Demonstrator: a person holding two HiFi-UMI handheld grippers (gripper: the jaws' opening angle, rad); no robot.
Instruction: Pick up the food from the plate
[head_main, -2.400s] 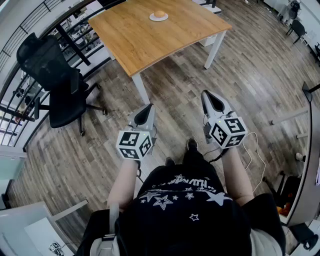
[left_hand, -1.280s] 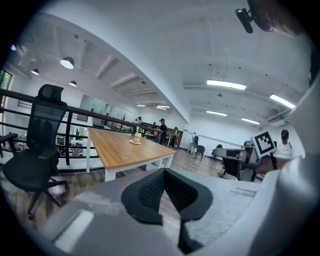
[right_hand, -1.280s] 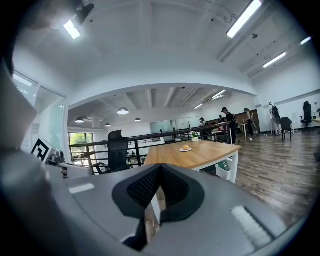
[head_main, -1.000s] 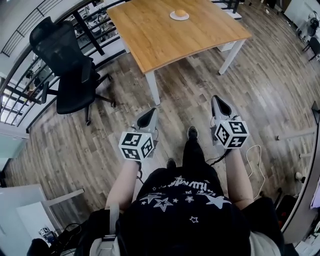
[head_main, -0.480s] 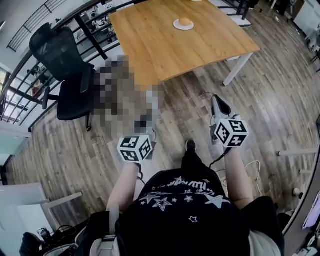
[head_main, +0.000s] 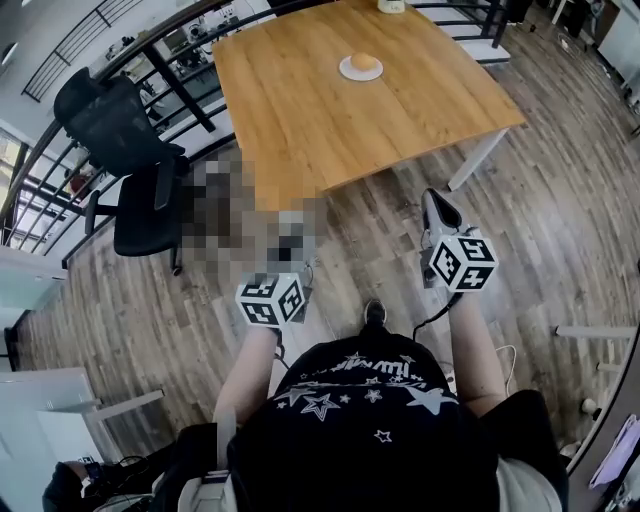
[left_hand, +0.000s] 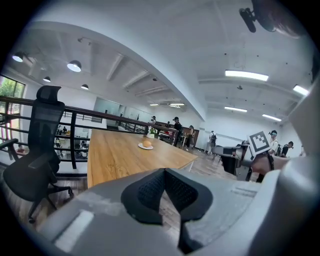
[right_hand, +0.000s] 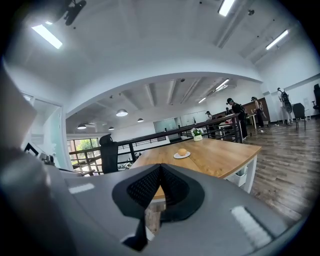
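Observation:
A round orange-brown bun (head_main: 364, 62) sits on a small white plate (head_main: 350, 71) near the far side of a wooden table (head_main: 330, 110). The bun (left_hand: 147, 143) and plate also show in the left gripper view, and the bun (right_hand: 182, 152) on its plate (right_hand: 182, 156) in the right gripper view. Both grippers are held over the floor, well short of the table. My left gripper (left_hand: 164, 172) has its jaws pressed together with nothing in them; a mosaic patch covers its tips in the head view. My right gripper (head_main: 436, 203) is shut and empty too (right_hand: 160, 167).
A black office chair (head_main: 125, 160) stands left of the table beside a dark railing (head_main: 160, 60). A small potted plant (head_main: 390, 5) sits at the table's far edge. Wood-plank floor (head_main: 560, 230) spreads to the right. People stand far off in the gripper views.
The table and plate have drawn nearer and lower in the head view as I walk toward them. Both grippers stay shut and at about the same height.

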